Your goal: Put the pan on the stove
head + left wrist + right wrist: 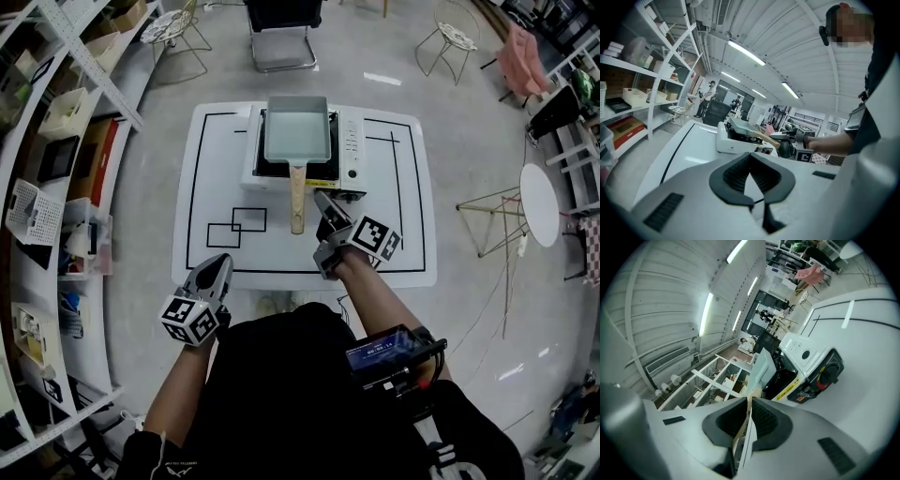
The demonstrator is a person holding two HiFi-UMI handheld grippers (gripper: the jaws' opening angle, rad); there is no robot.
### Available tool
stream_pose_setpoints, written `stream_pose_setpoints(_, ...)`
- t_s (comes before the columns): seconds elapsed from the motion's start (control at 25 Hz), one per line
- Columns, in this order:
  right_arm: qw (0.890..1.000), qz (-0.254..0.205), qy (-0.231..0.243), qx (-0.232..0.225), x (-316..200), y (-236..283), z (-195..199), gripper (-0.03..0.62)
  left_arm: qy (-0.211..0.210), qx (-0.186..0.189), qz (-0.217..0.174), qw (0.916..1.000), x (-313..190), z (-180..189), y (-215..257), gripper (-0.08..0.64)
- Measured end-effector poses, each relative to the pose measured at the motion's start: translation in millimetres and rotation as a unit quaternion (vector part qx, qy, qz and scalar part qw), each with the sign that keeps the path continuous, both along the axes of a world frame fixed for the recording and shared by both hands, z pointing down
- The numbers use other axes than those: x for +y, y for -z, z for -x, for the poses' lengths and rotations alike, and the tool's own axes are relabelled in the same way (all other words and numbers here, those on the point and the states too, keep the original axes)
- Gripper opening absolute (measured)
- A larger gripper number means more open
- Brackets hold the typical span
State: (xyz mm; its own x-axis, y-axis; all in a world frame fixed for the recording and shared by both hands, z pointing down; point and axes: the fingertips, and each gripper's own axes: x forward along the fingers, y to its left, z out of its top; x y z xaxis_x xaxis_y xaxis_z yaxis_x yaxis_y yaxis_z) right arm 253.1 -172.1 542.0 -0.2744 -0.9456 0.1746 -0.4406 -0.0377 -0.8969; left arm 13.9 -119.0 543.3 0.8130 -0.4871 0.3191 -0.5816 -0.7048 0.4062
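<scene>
The grey rectangular pan (297, 129) rests on the white portable stove (350, 141) at the back of the white table (403, 253). Its wooden handle (297, 197) points toward me. My right gripper (322, 199) hovers just right of the handle, apart from it, jaws shut with nothing between them. In the right gripper view the pan (761, 369) and stove (806, 352) lie beyond the right gripper (750, 401). My left gripper (223, 261) is shut and empty near the table's front left edge. The left gripper view shows the left gripper (750, 159) facing the stove (733, 143).
Black outlined rectangles (234, 227) are marked on the table left of the handle. The stove's red knob (829, 373) faces front. Shelving (56, 187) with bins lines the left side. An office chair (281, 33) stands behind the table, and a small round table (539, 202) at the right.
</scene>
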Motion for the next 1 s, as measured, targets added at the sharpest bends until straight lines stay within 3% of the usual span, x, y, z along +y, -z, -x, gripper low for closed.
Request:
stream_pose_setpoints(0.24,0.996,0.003,-0.013,0.09,31,6,-13,0.031,-0.042,0.01,-0.009,0.999,-1,-15,6,0.009)
stream_pose_setpoints(0.6,0.982,0.003,-0.03,0.187,81,12,-21,0.026,-0.095,0.019,-0.021,0.995,2,-30,14,0.009)
stream_pose_setpoints(0.84,0.957,0.005,-0.004,0.29,111,15,-12,0.026,-0.117,0.019,-0.012,0.9929,11,-37,12,0.009)
stream_pose_setpoints(1.0,0.945,0.005,0.004,0.326,123,15,-7,0.026,-0.132,0.017,-0.014,0.991,16,-43,15,0.009)
